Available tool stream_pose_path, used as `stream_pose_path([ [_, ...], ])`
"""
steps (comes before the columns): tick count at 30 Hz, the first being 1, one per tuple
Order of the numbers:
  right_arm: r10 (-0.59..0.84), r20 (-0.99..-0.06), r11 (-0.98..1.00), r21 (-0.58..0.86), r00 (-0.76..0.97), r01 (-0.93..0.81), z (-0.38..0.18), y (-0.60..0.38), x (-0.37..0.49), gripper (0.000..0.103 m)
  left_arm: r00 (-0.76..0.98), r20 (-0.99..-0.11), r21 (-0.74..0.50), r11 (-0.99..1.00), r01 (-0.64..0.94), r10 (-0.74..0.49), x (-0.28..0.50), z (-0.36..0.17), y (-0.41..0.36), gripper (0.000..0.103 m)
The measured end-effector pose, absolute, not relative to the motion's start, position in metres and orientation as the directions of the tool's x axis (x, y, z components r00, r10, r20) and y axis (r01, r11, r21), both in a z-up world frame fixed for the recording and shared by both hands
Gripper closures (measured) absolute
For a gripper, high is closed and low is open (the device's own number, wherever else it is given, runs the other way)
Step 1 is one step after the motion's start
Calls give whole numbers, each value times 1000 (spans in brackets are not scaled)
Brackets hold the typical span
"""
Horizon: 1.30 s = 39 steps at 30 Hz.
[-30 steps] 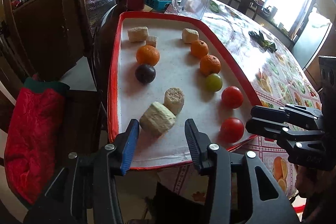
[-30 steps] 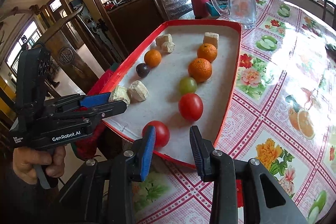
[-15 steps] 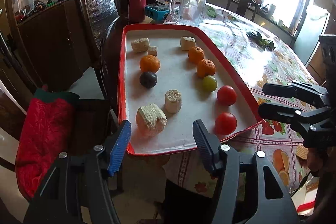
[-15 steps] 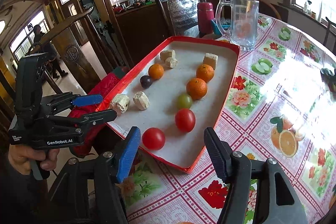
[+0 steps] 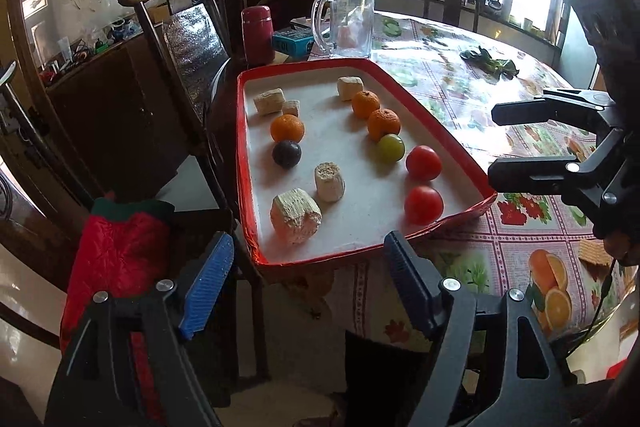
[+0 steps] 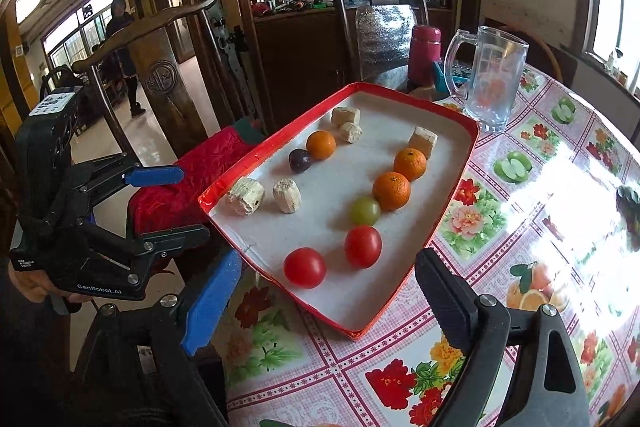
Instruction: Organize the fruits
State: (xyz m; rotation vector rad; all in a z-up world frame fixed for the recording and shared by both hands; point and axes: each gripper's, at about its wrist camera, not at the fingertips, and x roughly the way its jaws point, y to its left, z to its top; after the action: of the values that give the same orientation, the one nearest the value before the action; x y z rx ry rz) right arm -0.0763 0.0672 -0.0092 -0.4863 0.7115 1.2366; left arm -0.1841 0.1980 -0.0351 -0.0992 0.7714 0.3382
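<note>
Fruits: two glossy round tomatoes (image 6: 304,267), a smooth green grape (image 6: 365,211), three dimpled oranges (image 6: 391,191) and a dark plum (image 6: 299,160), all inside the tray.
Tray (image 6: 440,219): shallow, red-rimmed, white-lined; rough beige chunks (image 6: 286,195) at its 9 o'clock side.
Left gripper (image 5: 308,281): jaws wide, empty, off the tray's near edge.
Right gripper (image 6: 328,301): jaws wide, empty.
Table (image 6: 520,227): glossy floral cloth; clear glass mug (image 6: 494,77) at the tray's 1 o'clock.

The left wrist view looks from beyond the table edge along the red tray (image 5: 362,65). The right wrist view faces it from above the tablecloth (image 6: 532,211) (both share the tray).
</note>
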Motion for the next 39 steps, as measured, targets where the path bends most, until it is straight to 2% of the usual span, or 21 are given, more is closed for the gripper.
stream_pose_path([
  [4, 681, -718, 233, 26, 144, -972, -5, 64, -76, 13, 678, -678, 71, 944, -323, 283, -188, -31, 191, 24],
  [6, 681, -720, 209, 20, 131, -978, -3, 64, -76, 13, 684, -669, 77, 943, -325, 291, -190, -30, 189, 19],
  [21, 665, -739, 100, -53, 107, -994, -10, 66, -85, 13, 728, -620, 115, 951, -286, 294, -197, -16, 174, 19],
  [39, 661, -743, 111, -45, 108, -993, -10, 56, -68, 13, 749, -646, 17, 984, -179, 147, -190, -19, 166, 19],
])
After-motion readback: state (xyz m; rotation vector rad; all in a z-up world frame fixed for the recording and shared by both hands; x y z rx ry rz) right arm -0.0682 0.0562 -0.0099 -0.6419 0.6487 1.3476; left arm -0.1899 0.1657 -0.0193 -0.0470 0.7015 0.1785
